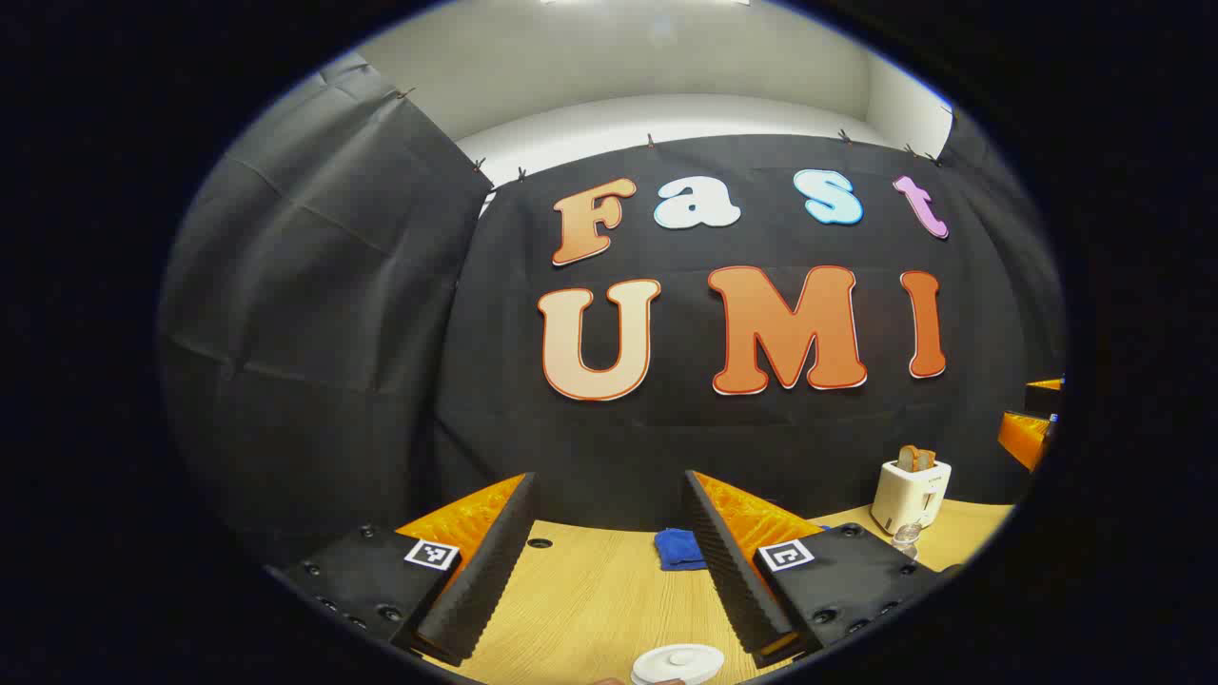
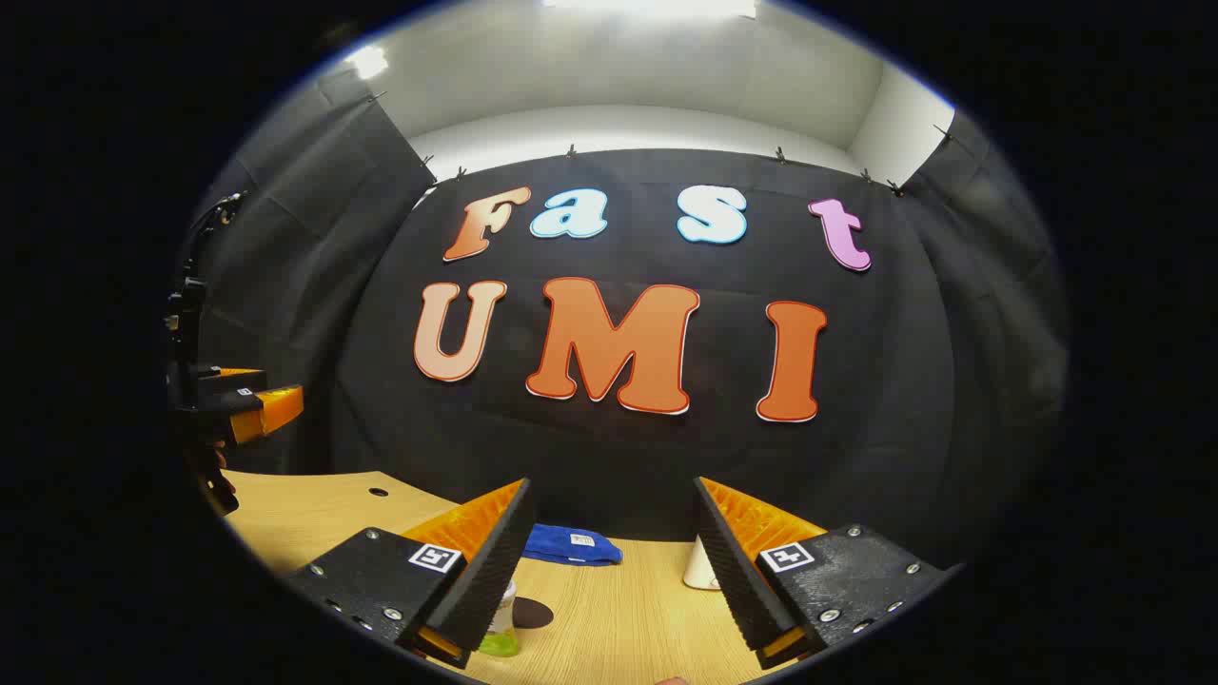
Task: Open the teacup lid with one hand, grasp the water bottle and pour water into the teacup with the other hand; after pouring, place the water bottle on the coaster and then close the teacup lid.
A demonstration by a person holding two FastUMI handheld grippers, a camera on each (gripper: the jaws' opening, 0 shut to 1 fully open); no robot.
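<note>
The lid [image 1: 677,663] sits on the cup at the bottom edge of the left gripper view, below the spread, empty left claw [image 1: 609,561]. The bottle [image 2: 500,628] stands lower left in the right gripper view, beside the coaster [image 2: 533,612], behind the spread right claw [image 2: 609,566], seemingly poised above the worktop [image 2: 618,618] to descend.

Booth interior. Creased black cloth wall [image 1: 314,285] is clipped along its top edge before a white rear wall [image 1: 666,114] and white ceiling with a bright overhead light [image 2: 657,8]. Below, a light wood-grain tabletop [image 1: 590,590] carries a small dark round hole [image 2: 379,492].
</note>
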